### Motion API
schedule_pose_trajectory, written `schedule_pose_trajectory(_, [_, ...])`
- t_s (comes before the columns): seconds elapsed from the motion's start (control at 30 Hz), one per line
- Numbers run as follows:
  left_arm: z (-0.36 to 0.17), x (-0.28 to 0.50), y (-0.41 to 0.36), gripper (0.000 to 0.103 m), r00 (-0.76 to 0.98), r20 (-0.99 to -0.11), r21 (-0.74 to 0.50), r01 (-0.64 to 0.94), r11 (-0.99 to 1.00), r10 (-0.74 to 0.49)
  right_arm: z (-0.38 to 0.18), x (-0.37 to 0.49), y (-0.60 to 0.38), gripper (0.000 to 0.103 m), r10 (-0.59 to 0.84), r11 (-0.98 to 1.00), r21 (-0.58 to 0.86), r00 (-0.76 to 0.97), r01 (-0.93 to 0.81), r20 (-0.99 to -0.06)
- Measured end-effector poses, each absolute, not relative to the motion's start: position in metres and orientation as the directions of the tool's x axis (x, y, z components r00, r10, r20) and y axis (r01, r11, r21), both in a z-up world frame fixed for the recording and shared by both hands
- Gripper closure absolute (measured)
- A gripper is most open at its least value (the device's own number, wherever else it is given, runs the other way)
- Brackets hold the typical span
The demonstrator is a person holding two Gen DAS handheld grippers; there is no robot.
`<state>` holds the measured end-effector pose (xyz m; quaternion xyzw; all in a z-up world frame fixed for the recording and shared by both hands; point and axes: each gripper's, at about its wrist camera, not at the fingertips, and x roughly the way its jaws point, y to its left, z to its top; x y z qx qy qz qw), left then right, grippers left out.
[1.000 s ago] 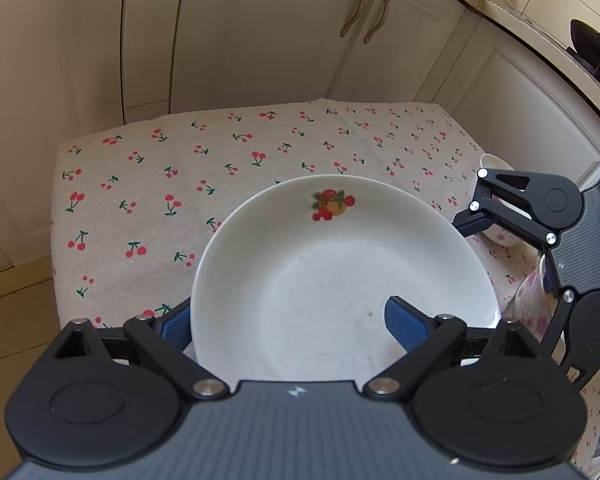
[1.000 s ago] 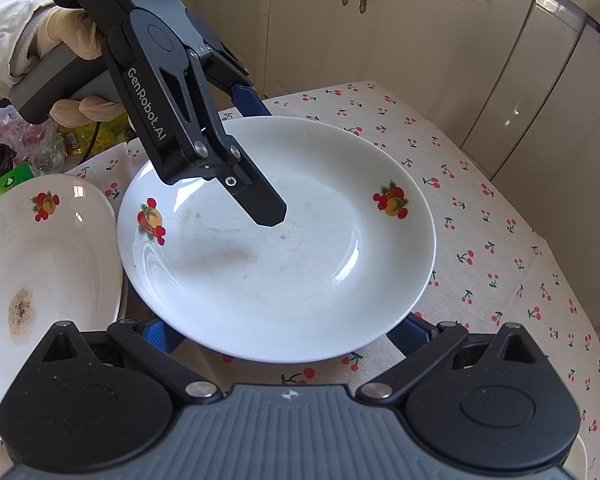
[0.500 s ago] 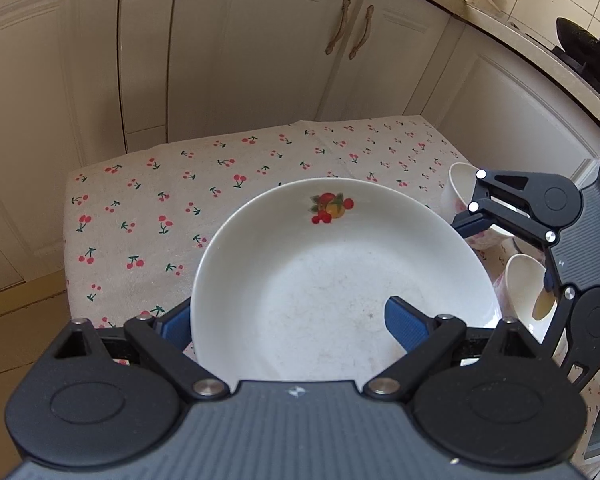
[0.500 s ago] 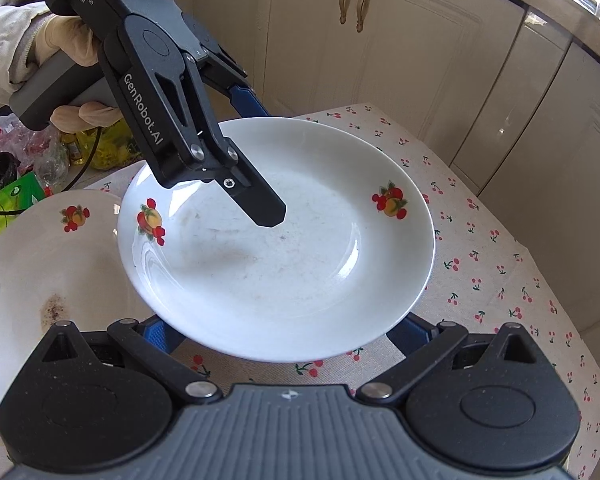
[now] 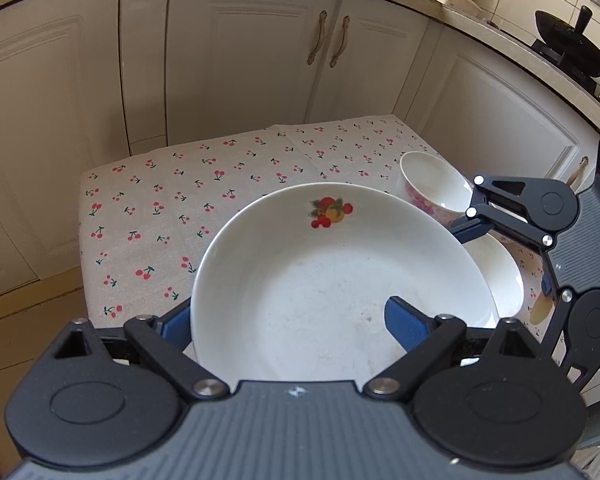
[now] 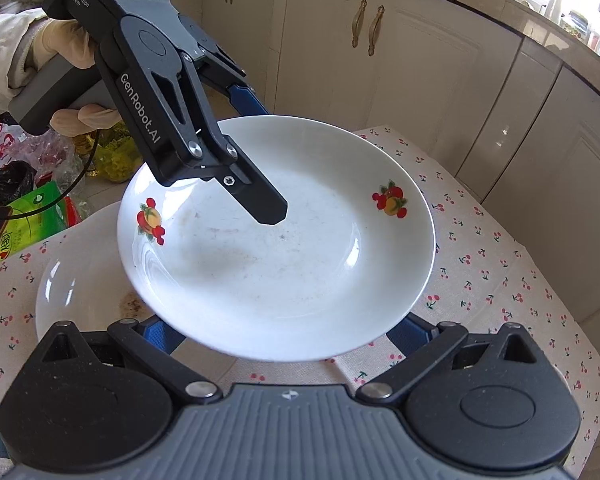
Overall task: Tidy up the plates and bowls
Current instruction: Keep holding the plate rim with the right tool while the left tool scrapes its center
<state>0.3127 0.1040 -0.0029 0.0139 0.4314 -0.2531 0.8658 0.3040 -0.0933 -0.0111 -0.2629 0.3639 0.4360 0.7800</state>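
A white plate point(image 5: 339, 280) with fruit prints is held in the air above the cherry-print tablecloth point(image 5: 188, 200). My left gripper point(image 5: 288, 316) is shut on its near rim, one finger over the plate and one under. In the right wrist view the same plate point(image 6: 284, 248) fills the middle. My right gripper point(image 6: 280, 332) sits at the plate's rim with both blue fingers under it; its grip is not visible. A second white plate point(image 6: 80, 292) with a brown stain lies on the cloth below. A floral bowl point(image 5: 431, 184) and a white bowl point(image 5: 499, 276) stand at the right.
The small table stands in front of cream cabinet doors point(image 5: 260, 60). Plastic bags and packets point(image 6: 28, 184) lie on the floor to the left. A black pan point(image 5: 571, 48) sits on the counter at the back right.
Both grippers have risen with the plate, so the table looks lower and farther. More of the cabinets, the counter and the two bowls have come into view.
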Motion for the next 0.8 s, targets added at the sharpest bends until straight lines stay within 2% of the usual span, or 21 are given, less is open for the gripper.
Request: schedule_pose_trajectory(0.8, [-0.031,0.223,0.107,0.008,0.452,-0.769,-0.244,0.446,0.861,-0.452,-0.031,0.213,-0.093,0.0,0.483,0.49,-0.046,0.316,-0.87,-0.817])
